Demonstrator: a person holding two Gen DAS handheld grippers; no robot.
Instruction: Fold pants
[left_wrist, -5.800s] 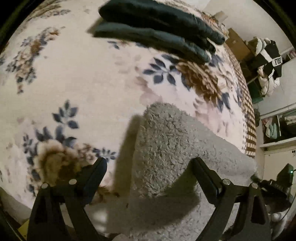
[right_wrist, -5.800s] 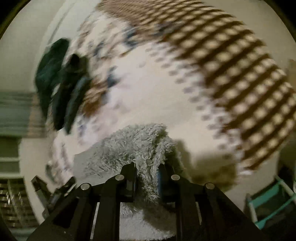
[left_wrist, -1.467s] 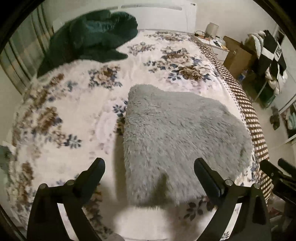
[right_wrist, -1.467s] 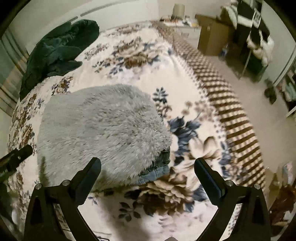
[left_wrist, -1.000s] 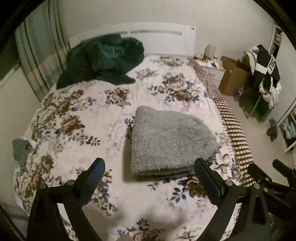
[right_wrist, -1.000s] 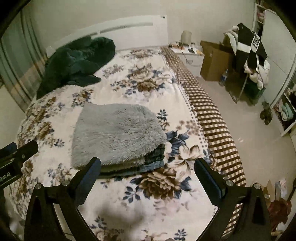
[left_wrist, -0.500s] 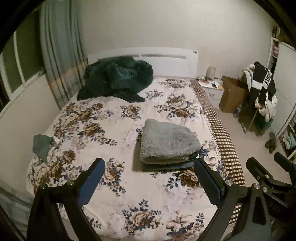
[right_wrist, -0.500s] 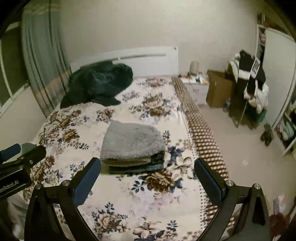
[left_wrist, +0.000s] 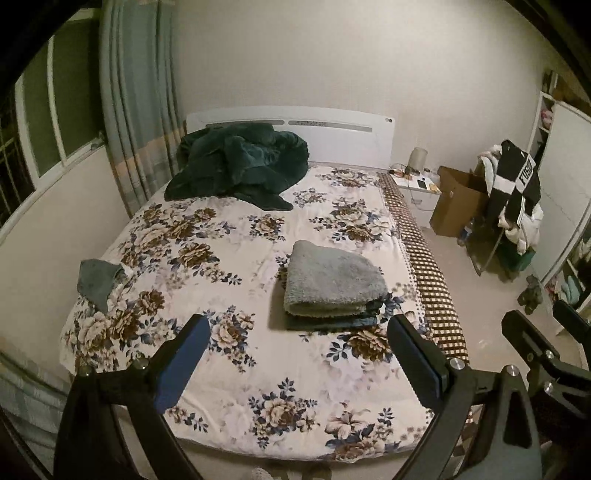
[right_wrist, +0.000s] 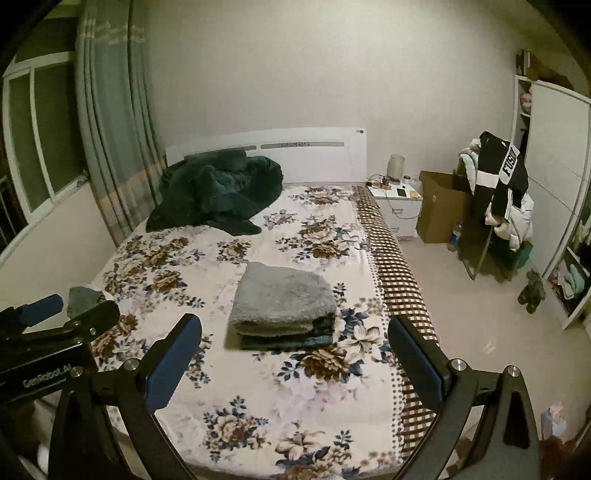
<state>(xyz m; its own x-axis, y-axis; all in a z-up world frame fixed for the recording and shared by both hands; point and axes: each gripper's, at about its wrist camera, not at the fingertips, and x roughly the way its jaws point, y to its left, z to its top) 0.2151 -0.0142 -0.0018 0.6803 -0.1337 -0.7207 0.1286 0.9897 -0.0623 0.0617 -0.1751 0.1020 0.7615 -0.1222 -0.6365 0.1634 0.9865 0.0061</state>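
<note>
The grey fluffy pants (left_wrist: 332, 284) lie folded in a thick stack on the bed (left_wrist: 236, 369), a little right of the middle of the left wrist view. In the right wrist view the same stack (right_wrist: 282, 301) sits near the centre of the frame, and darker layers show at its lower edge. Nothing touches it.

The left gripper (left_wrist: 299, 354) hangs at the bottom of its frame, well apart from the pants, with its two fingers (left_wrist: 179, 363) spread wide and holding nothing. The right gripper (right_wrist: 293, 356) is also low in its frame, fingers (right_wrist: 171, 356) wide apart and empty. The left gripper shows again at the lower left edge of the right wrist view.

A dark green blanket (left_wrist: 240, 170) is heaped at the upper left of the bed, against the white headboard (left_wrist: 332, 129). A small grey-green cloth (left_wrist: 98, 280) lies at the left edge of the bed. On the right side of the frame stand a nightstand (left_wrist: 419, 192), a cardboard box (left_wrist: 458, 206) and a rack of clothes (left_wrist: 517, 195). Curtains (left_wrist: 136, 122) hang at the upper left.
</note>
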